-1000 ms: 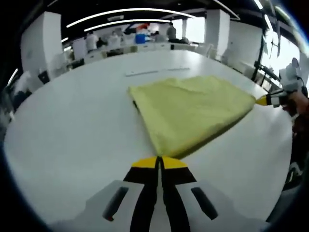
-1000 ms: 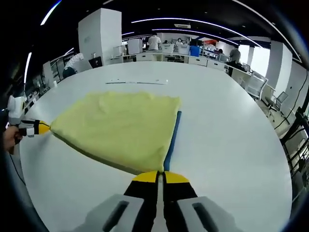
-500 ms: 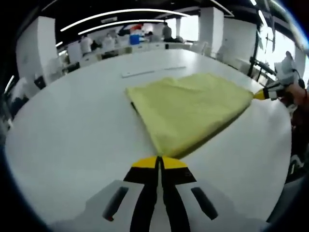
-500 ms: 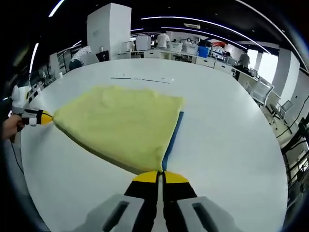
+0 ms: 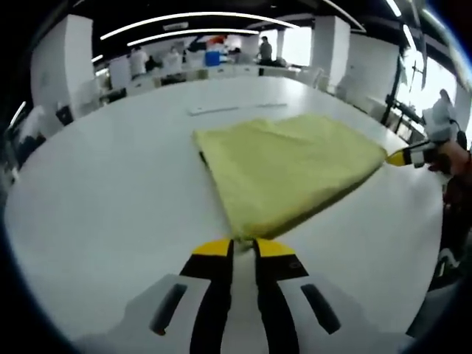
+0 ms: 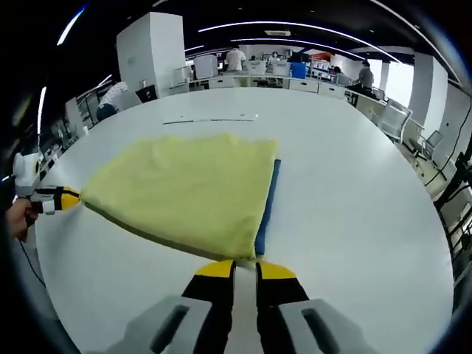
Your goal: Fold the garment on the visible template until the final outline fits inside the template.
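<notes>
Both the left gripper and right gripper now stand with jaws slightly apart just off the near corners of the soft yellow folded cloth garment; half a second ago they were pinched shut there. Light and limp, it is best taken by corners. It lies flat on the white round table, over the blue strip template.

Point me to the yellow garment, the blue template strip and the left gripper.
yellow garment [image 6: 184, 188]: right gripper view, middle of the folded cloth.
blue template strip [image 6: 268, 203]: right gripper view, bare stretch beside the cloth's edge.
left gripper [image 5: 243, 247]: left gripper view, midway between its yellow tips.
</notes>
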`<state>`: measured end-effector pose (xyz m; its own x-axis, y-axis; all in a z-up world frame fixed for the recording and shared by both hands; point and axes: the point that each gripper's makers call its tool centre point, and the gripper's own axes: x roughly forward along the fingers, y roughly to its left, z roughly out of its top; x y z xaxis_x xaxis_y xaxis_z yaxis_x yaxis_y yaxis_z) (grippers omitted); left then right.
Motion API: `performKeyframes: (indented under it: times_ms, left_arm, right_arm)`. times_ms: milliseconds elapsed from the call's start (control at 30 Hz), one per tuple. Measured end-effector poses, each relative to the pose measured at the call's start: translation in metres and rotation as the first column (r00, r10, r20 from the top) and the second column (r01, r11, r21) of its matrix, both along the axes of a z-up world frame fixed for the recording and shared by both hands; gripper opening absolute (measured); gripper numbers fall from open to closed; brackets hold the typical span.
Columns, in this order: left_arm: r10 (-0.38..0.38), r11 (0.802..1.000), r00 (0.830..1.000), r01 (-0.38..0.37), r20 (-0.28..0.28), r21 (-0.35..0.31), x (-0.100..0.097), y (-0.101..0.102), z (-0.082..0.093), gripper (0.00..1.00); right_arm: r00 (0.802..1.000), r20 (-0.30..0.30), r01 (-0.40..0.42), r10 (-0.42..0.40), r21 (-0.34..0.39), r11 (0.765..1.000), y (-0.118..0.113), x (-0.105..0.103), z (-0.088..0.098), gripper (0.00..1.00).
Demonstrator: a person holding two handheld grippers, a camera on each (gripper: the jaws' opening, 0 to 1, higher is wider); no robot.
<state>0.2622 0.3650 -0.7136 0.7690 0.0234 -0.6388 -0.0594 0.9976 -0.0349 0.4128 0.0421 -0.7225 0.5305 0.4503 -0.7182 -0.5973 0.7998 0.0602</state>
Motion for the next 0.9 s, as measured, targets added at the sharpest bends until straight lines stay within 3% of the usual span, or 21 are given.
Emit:
performKeyframes:
  times_ms: [300, 467, 700, 733, 800, 900]
  left_arm:
    - [0.074, 0.996, 0.997, -0.074, -0.009, -0.046, 0.003, 0.000, -0.009, 0.06]
    - [0.089, 0.995, 0.996, -0.089, 0.003, -0.038, 0.002, 0.003, -0.008, 0.00]
    - [0.070, 0.998, 0.997, -0.070, -0.006, 0.006, -0.004, 0.011, -0.007, 0.00]
    - [0.071, 0.997, 0.997, -0.071, -0.006, 0.005, -0.004, 0.013, -0.007, 0.00]
    - [0.074, 0.997, 0.997, -0.074, 0.000, 0.000, -0.003, 0.015, -0.006, 0.00]
    - [0.056, 0.998, 0.998, -0.056, -0.001, 0.007, -0.003, 0.014, -0.005, 0.00]
  right_arm:
    - [0.996, 0.002, 0.087, -0.087, 0.032, 0.996, 0.003, 0.006, -0.001, 0.02]
    - [0.999, 0.021, 0.046, -0.046, 0.003, 0.999, 0.001, 0.006, -0.001, 0.00]
    - [0.999, 0.049, -0.002, 0.005, -0.068, 0.998, -0.010, 0.007, 0.000, 0.00]
    - [0.998, 0.056, 0.002, 0.001, -0.066, 0.998, -0.014, 0.009, 0.002, 0.00]
    - [0.999, 0.034, 0.026, -0.027, 0.026, 0.999, -0.009, 0.009, 0.007, 0.00]
    - [1.000, 0.030, 0.005, -0.005, -0.001, 1.000, -0.010, 0.009, 0.008, 0.00]
